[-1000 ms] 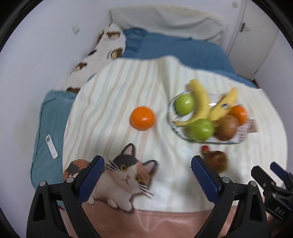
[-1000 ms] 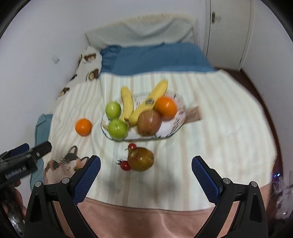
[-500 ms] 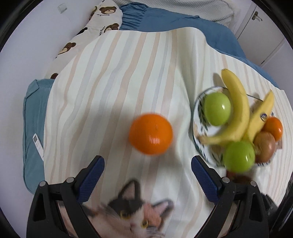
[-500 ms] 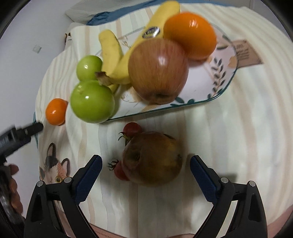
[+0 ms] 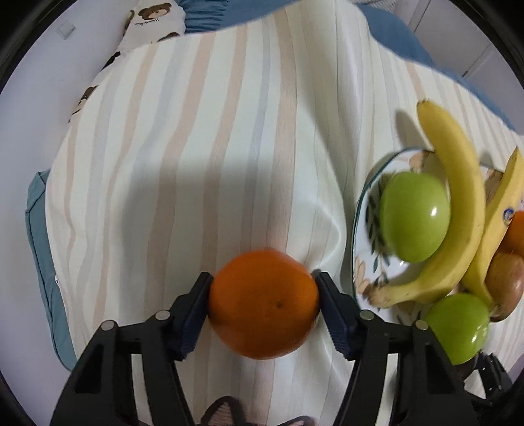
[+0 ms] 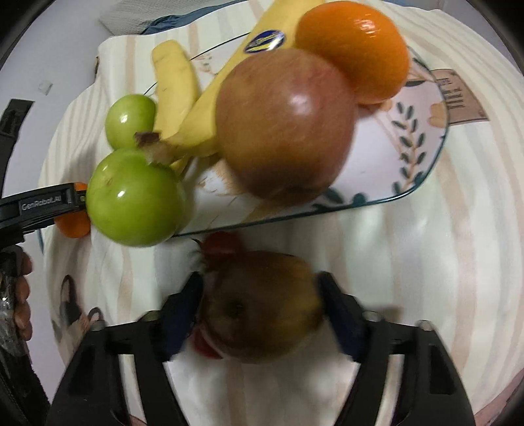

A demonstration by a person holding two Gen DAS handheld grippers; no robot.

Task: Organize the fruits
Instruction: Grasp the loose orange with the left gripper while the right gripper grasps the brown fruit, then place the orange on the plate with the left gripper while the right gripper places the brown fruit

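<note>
Left wrist view shows the left gripper (image 5: pixel 263 303) with both blue pads pressed against a loose orange (image 5: pixel 263 303), which sits between the jaws on a striped blanket (image 5: pixel 209 157). Ahead and to the right of those jaws stands a leaf-patterned plate (image 5: pixel 363 249) carrying two green apples (image 5: pixel 414 216), two bananas (image 5: pixel 458 203), a reddish apple and another orange. Far ahead, a bear-print pillow (image 5: pixel 154 23) and blue bedding (image 5: pixel 226 14) lie against a white wall (image 5: pixel 42 42); teal bedding (image 5: pixel 37 226) shows left of the jaws, beyond the blanket's edge.

In the right wrist view, the right gripper (image 6: pixel 260 306) closes its pads around a brownish, blemished apple (image 6: pixel 260 306), though motion blur softens the contact. Red cherry tomatoes (image 6: pixel 222 244) lie just ahead of and below this fruit. The plate rim runs directly ahead of the jaws, holding a large red apple (image 6: pixel 285 127) and an orange (image 6: pixel 353 49). A cat print on the blanket (image 6: pixel 73 311) shows left of the jaws.
</note>
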